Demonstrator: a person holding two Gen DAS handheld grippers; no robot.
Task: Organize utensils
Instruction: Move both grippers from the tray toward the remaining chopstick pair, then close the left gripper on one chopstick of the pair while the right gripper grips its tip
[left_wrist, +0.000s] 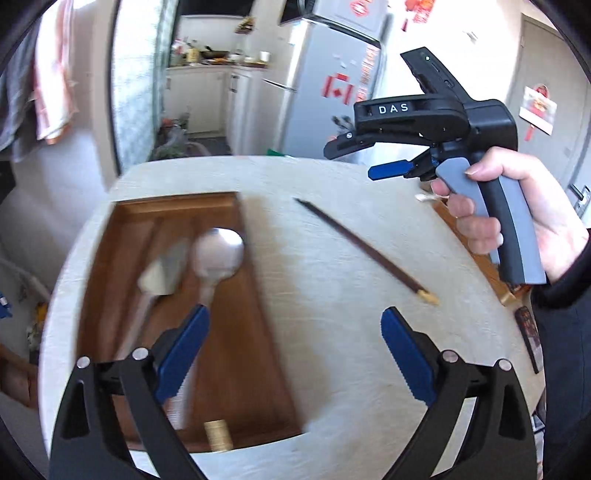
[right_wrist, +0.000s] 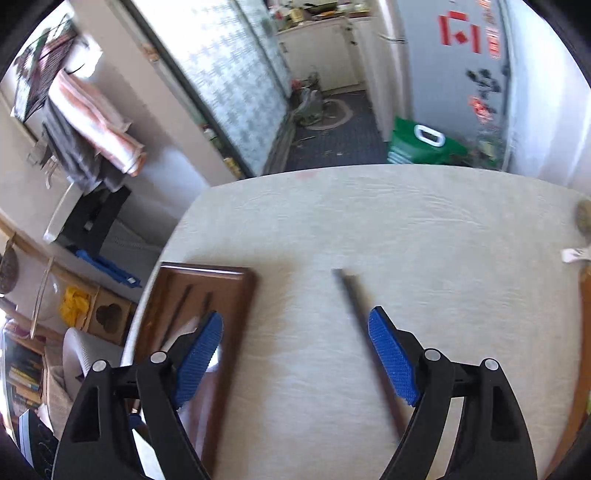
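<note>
While both pairs of fingers stand spread wide with nothing between them, the left gripper (left_wrist: 291, 354) fills the bottom of its view, hanging over the near end of the wooden tray (left_wrist: 255, 280) at lower left. In that tray a large spoon (left_wrist: 218, 254) lies in the middle slot, with a flat silvery utensil (left_wrist: 166, 273) (too blurred to name) just beside it on the left, and a ridged brass-coloured handle end (left_wrist: 218, 435) shows at the tray's near edge. So part of the sorting looks done.

What is left, as far as these views show, is the dark chopstick (left_wrist: 365, 251) lying diagonally on the bare table (left_wrist: 332, 332), apart from the tray on its right. In the right wrist view the right gripper (right_wrist: 295, 354) sits at the bottom of the frame with the chopstick passing just inside its right-hand finger, so it seems poised to take it.

A pale, faintly wrinkled cloth covers the table. Beyond the far edge, toward the top of the frame, are a grey fridge (left_wrist: 332, 92) with red stickers, a patterned sliding door (right_wrist: 236, 74), a cluttered kitchen counter, towels hung at upper left and a green bag (right_wrist: 417, 144) on the floor.
</note>
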